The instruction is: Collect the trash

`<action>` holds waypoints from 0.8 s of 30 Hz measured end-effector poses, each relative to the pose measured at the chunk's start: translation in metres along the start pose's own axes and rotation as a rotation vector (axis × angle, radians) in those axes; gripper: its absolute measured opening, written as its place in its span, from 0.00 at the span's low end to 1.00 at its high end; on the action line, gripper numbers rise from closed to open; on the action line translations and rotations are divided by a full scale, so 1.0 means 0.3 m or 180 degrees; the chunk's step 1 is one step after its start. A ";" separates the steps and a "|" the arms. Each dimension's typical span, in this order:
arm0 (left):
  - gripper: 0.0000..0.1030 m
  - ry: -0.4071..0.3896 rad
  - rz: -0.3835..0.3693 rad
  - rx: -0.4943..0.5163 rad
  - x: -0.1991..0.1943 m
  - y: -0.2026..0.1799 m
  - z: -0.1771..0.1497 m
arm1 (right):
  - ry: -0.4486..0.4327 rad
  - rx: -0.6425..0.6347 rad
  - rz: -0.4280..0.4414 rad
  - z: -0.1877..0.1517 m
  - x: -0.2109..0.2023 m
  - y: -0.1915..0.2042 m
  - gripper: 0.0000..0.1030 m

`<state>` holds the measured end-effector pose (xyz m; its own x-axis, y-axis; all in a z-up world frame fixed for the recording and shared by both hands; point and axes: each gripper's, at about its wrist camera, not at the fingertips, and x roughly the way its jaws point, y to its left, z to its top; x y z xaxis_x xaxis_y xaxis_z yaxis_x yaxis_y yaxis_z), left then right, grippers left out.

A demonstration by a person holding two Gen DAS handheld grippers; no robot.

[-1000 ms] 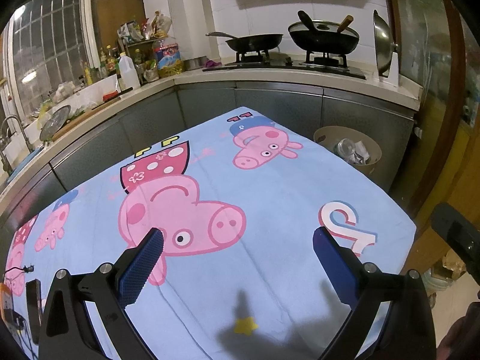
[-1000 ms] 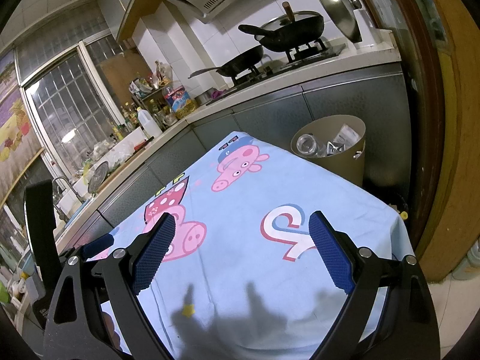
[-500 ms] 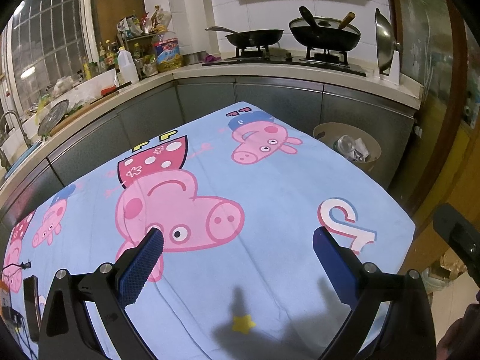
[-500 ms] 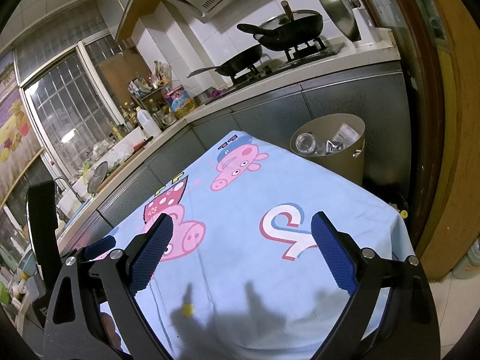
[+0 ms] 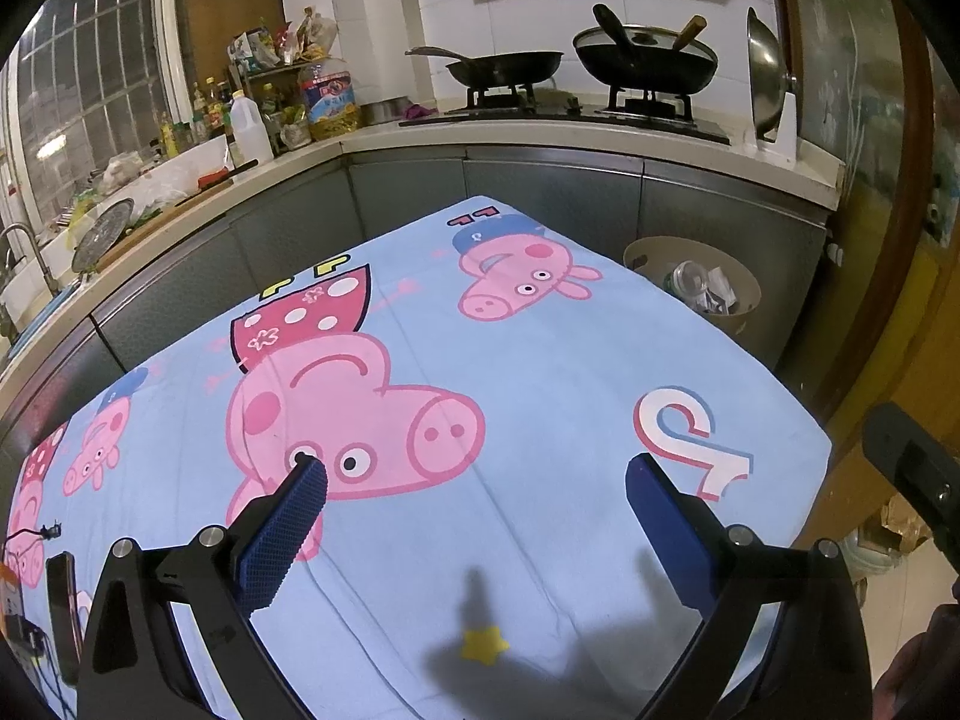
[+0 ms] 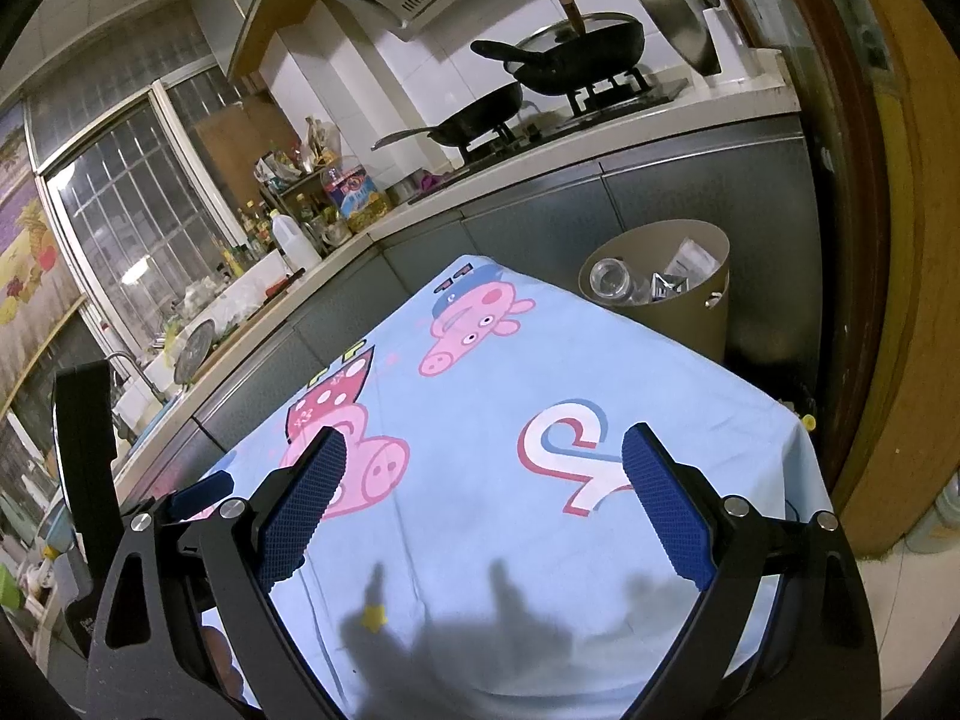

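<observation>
A tan trash bin (image 5: 741, 306) stands on the floor past the table's far right corner; it shows in the right wrist view too (image 6: 690, 312). A clear bottle (image 6: 609, 279) and crumpled wrappers (image 6: 684, 264) lie inside it. My left gripper (image 5: 477, 489) is open and empty above the blue cartoon tablecloth (image 5: 540, 372). My right gripper (image 6: 483, 456) is open and empty above the same cloth (image 6: 480, 396). No loose trash shows on the cloth.
A kitchen counter (image 5: 540, 135) wraps round the far side with a stove, two pans (image 5: 645, 63), bottles (image 5: 249, 129) and a sink at left. A wooden door frame (image 6: 870, 240) stands at right. A phone and cables (image 5: 60, 612) lie at the cloth's near left.
Both grippers stay open over the table. The left wrist view has shifted slightly, so the table and bin sit a little lower in frame. The right one has barely moved.
</observation>
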<state>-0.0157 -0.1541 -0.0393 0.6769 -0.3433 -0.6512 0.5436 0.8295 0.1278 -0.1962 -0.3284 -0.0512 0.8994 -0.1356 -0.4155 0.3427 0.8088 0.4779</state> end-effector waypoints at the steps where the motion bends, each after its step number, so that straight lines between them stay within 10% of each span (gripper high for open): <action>1: 0.96 0.0003 -0.0002 0.0002 0.002 -0.001 0.002 | 0.0003 0.0001 0.0000 -0.005 -0.002 0.001 0.90; 24: 0.96 0.0188 -0.0085 -0.0063 0.085 0.031 -0.007 | 0.0179 -0.0012 -0.0093 -0.125 -0.016 0.052 0.90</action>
<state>0.0057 -0.1543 -0.0563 0.6313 -0.3393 -0.6973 0.5509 0.8291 0.0953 -0.2054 -0.2937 -0.0706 0.8723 -0.1268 -0.4722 0.3674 0.8071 0.4621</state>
